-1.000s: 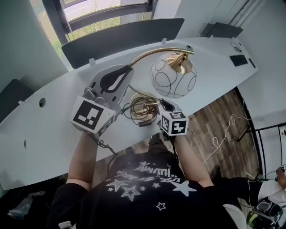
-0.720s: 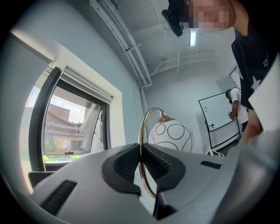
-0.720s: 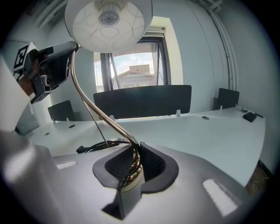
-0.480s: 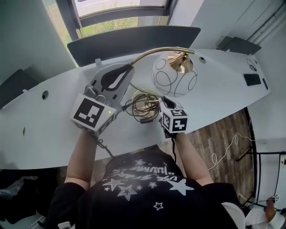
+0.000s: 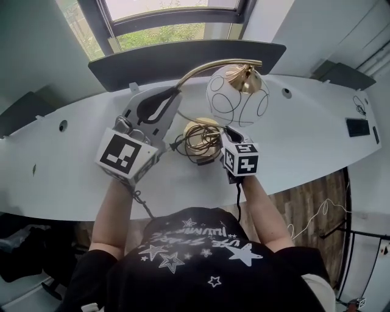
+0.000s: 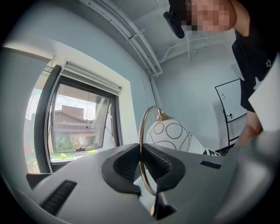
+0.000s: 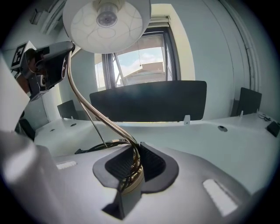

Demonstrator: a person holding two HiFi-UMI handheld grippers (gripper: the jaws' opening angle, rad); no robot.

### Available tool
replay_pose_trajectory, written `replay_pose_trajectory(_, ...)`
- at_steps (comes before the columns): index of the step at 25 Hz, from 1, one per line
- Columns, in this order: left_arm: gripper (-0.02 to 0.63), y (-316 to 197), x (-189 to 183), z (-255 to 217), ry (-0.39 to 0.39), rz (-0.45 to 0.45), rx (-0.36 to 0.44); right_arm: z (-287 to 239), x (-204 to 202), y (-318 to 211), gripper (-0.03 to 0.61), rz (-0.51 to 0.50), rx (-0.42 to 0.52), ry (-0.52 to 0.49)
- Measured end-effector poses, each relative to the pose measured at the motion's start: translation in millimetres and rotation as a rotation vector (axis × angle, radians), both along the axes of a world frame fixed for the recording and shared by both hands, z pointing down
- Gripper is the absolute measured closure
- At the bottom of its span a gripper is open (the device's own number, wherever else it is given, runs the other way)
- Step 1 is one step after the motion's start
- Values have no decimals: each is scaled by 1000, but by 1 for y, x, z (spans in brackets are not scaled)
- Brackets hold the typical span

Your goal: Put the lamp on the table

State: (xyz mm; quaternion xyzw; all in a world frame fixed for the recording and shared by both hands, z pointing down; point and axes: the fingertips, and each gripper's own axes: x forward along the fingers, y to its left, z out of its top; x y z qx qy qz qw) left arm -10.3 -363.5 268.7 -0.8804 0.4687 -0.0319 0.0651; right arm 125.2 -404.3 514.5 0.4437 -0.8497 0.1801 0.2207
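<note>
L hand-held gripper (image 5: 175, 92): jaws closed on the lamp (image 5: 236, 103), pinching its thin brass neck (image 6: 141, 131) btwn the ribbed pads (image 6: 157, 162). In the left gripper view we see the neck run up thru the jaws toward 12 o'clock, then bend over to the shade (image 6: 171, 135) at approx 1 o'clock. In the head view its marker cube (image 5: 125, 155) sits at 7 o'clock of the jaws.

R hand-held gripper (image 5: 228, 131): jaws closed low on the lamp, at the foot of the neck, w/ loops of the cord (image 5: 180, 145) caught btwn the pads too. In the right gripper view the neck climbs from the jaws toward 11 o'clock. Shade overhead at 12, bulb (image 7: 106, 17) visible inside it.

Lamp upright, over the near part of the white table (image 5: 304, 140). Round brass base (image 5: 196, 129) sits btwn the two grippers, at 9 o'clock of the R jaws. We can't tell if it rests on the table or hangs just above it. Shade is a white globe w/ black ring pattern, at 12 o'clock of the R gripper.

Beyond: dark panel (image 5: 183, 58) along the table's far edge, at 12 o'clock of the lamp; window (image 5: 170, 12) behind it. Person's black star-print shirt (image 5: 195, 256) at 6 o'clock.
</note>
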Motion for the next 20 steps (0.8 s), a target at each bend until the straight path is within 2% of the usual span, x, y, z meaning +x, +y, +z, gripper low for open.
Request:
replay_pose_trajectory(7, 578, -31, -2, 2, -11, -114, 2, 7, -3, -40, 534, -56, -5, -5)
replay_pose_trajectory(14, 580, -69, 1, 20, -78, -127, -13, 26, -17, -90, 534, -103, -36, -17)
replay_pose_trajectory(20, 580, -104, -3, 30, -98, -150, -24, 39, -26, -125, 534, -110, -58, -24)
